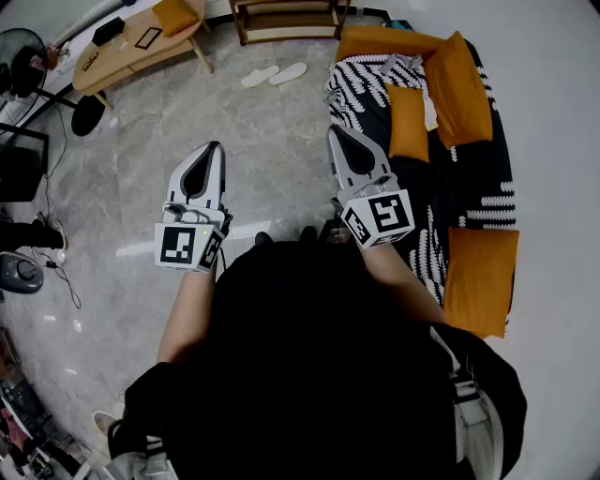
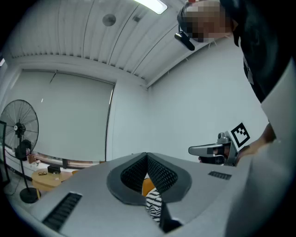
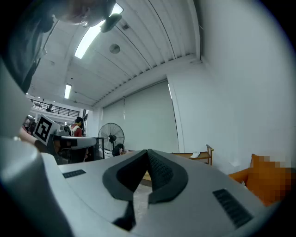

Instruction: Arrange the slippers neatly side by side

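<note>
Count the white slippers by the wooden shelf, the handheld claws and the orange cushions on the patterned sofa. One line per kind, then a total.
White slippers: 2
Claws, the left claw and the right claw: 2
Orange cushions: 4
Total: 8

This is a furnished living-room corner inside a large hall. A sofa (image 1: pixel 469 178) with a zebra-striped throw (image 1: pixel 361 98) and orange cushions (image 1: pixel 461 89) stands on a grey marble-look floor (image 1: pixel 253 150). Beyond it are a curved wooden coffee table (image 1: pixel 122 52) and a wooden rack (image 1: pixel 286 23), with white slippers (image 1: pixel 274 75) before the rack. There is also a pedestal fan (image 2: pixel 18 127), and strip lights (image 3: pixel 95 34) run along the ribbed ceiling (image 2: pixel 92 32).
</note>
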Motion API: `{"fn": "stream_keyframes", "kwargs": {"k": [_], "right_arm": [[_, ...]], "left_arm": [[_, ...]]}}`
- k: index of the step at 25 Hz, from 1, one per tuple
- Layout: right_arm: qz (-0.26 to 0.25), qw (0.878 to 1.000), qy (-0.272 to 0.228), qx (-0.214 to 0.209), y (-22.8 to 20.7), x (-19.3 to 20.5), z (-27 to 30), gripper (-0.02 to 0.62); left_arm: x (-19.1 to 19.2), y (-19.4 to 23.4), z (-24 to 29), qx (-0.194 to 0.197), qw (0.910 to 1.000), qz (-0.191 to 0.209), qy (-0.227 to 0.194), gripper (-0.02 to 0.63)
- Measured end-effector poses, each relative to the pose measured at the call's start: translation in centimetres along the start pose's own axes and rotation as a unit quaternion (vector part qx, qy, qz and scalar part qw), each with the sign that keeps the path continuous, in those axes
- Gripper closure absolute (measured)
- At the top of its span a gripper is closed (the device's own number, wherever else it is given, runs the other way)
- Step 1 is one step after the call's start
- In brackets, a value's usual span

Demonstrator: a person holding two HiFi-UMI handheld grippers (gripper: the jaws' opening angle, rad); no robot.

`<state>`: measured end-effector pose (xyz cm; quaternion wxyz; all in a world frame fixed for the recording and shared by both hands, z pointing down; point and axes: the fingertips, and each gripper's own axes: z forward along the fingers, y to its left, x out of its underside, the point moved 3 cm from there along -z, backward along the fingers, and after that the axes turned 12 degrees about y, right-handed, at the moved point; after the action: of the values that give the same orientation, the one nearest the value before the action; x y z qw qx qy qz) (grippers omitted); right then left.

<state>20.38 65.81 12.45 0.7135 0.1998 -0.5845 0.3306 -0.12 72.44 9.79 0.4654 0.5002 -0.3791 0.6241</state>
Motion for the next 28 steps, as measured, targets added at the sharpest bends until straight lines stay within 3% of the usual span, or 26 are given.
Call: {"fn": "stream_keyframes", "kwargs": {"k": [11, 18, 23, 28], "right_arm": [[0.032, 0.998, -0.025, -0.052, -2.3, 2.9, -2.1, 0.563], [0.049, 0.998, 0.007, -0.050, -4.2, 6.2, -1.7, 0.563], [0.049, 0.998, 0.012, -0.049, -5.7, 5.9, 1.7, 0.563], [0.041, 0.998, 0.023, -0.036, -9.4, 3.5, 7.4, 0.563]], "left_arm": [[1.4, -1.5, -0.1, 0.025, 0.9984, -0.047, -0.019, 0.591], [4.4, -2.3, 1.4, 0.024, 0.9980, -0.053, 0.025, 0.591], [5.4, 0.1, 4.7, 0.031, 0.9962, -0.076, 0.028, 0.591], [4.5, 5.2, 11.0, 0.036, 0.9939, -0.103, 0.015, 0.591]]}}
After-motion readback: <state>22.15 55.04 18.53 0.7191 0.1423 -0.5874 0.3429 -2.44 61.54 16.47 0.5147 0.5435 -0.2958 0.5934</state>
